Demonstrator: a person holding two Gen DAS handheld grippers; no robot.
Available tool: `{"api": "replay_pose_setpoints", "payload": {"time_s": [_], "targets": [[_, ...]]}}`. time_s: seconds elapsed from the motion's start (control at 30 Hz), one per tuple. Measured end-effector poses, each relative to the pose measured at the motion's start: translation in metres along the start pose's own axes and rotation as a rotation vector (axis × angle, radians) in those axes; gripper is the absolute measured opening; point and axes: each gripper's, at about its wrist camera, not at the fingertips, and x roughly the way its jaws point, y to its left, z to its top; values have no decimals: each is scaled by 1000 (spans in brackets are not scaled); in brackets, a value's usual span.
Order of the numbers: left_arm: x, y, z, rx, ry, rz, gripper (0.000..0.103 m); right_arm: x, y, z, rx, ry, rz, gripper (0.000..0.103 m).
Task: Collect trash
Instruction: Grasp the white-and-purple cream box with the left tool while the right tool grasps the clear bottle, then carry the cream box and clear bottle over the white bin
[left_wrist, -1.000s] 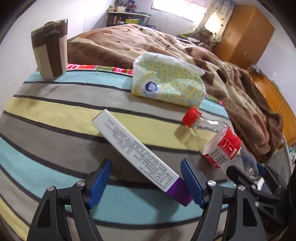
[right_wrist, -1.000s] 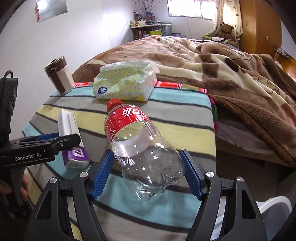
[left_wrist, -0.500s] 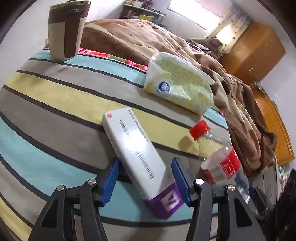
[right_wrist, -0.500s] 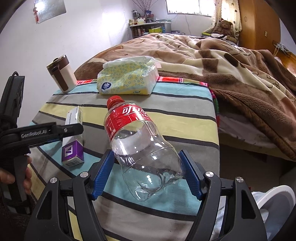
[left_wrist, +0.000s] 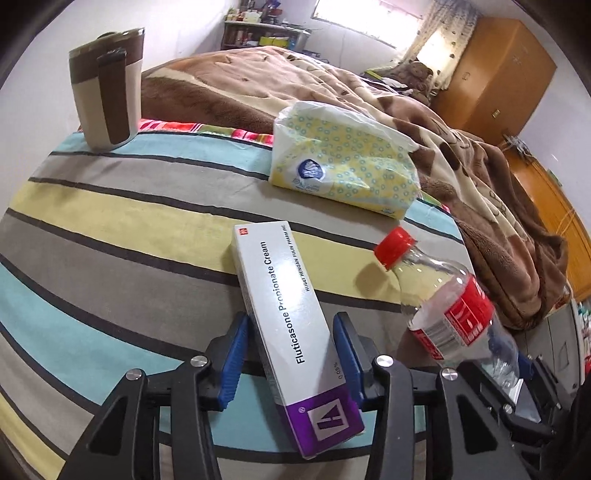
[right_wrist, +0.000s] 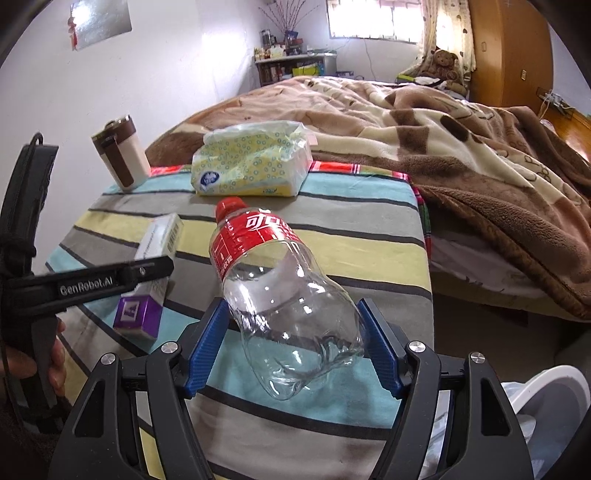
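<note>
The left gripper (left_wrist: 291, 354) has just been closing, and its blue pads now clamp the cream box (left_wrist: 295, 317), which is tilted with its purple end toward the camera. The right gripper (right_wrist: 295, 347) has narrowed a little around the empty bottle (right_wrist: 284, 291); both pads touch its sides. Both grippers point slanting downward over the striped cloth (left_wrist: 110, 221). A hand (right_wrist: 55, 354) holds the left tool. A tissue pack (left_wrist: 340, 162) and a mug (left_wrist: 107, 88) stand further back.
</note>
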Motion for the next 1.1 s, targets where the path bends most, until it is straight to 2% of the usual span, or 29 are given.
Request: {"api": "replay_pose_setpoints", "payload": {"time_s": [0.33, 0.73, 1.0, 1.1], "targets": [[-20, -6, -18, 25, -11, -80, 44, -19, -3, -9, 50, -55, 24, 66], [-58, -26, -41, 87, -44, -129, 44, -52, -13, -29, 134, -137, 61, 65], [-86, -51, -61, 155, -79, -151, 44, -88, -27, -44, 190, -191, 27, 65], [-99, -65, -70, 181, -85, -183, 44, -105, -36, -51, 214, -217, 10, 65]]}}
